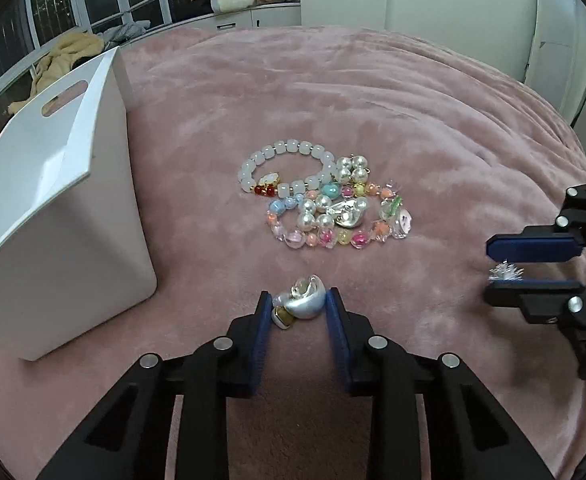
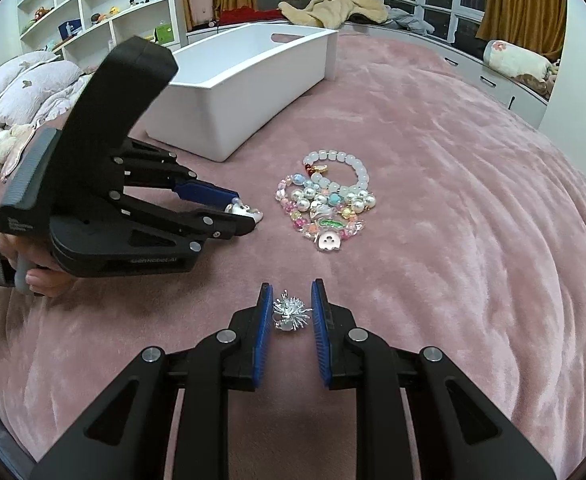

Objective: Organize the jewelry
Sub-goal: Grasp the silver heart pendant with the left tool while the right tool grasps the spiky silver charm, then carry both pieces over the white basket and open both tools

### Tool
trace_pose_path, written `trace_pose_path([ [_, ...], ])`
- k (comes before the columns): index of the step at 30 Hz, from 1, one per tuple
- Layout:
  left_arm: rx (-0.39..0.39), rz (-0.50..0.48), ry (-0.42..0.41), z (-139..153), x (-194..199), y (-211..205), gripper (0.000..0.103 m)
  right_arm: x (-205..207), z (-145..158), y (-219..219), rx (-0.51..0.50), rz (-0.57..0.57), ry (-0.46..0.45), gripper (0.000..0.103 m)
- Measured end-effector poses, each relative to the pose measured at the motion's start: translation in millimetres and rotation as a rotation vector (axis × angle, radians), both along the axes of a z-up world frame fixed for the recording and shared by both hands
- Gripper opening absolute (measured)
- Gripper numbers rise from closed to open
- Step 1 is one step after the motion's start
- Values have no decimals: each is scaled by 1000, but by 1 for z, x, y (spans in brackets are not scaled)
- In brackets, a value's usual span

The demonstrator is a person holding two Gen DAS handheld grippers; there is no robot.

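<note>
Both grippers loaded, nothing binned yet as far as I can see.

Left gripper: jaws around a chunky silver-white earring, gold bit showing on its left end. The pads look to be on it but the left one is marginal, so I read it as a light hold. It sits low over the pink blanket, near me.

Right gripper: spiky silver piece between the blue pads, spikes meeting both; held, a narrow gap. It's just above the blanket too.

White bin: far left of the pile, well apart from both grippers. What shows of its inside looks empty, though I can't see the whole floor.

Left on the blanket, one tangled heap in the middle:
- pale bead bracelet with a red charm
- pearl cluster
- multicolour bead strand
- silver heart-ish piece
- small white charm on the heap's near edge

My read: early stage. Two small pieces lifted and the bulk of the heap is untouched. Next is carrying both over to the bin; the left hold is the one I'd watch.
</note>
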State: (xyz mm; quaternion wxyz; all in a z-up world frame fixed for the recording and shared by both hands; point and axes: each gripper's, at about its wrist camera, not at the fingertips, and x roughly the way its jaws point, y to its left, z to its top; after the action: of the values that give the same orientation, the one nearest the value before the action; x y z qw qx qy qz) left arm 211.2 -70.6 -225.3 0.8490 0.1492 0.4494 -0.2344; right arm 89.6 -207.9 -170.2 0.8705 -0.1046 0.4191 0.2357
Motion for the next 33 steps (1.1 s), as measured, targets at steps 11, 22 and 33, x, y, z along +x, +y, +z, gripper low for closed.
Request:
trace_pose_path([
  [11, -36, -4, -46, 33, -9, 11, 31, -6, 15, -6, -6, -30, -32, 20],
  [22, -56, 2, -135, 97, -8, 30, 31, -4, 51, 1, -45, -28, -77, 20],
  [33, -66, 107, -218, 155, 19, 87, 31, 18, 93, 29, -87, 10, -136, 20],
])
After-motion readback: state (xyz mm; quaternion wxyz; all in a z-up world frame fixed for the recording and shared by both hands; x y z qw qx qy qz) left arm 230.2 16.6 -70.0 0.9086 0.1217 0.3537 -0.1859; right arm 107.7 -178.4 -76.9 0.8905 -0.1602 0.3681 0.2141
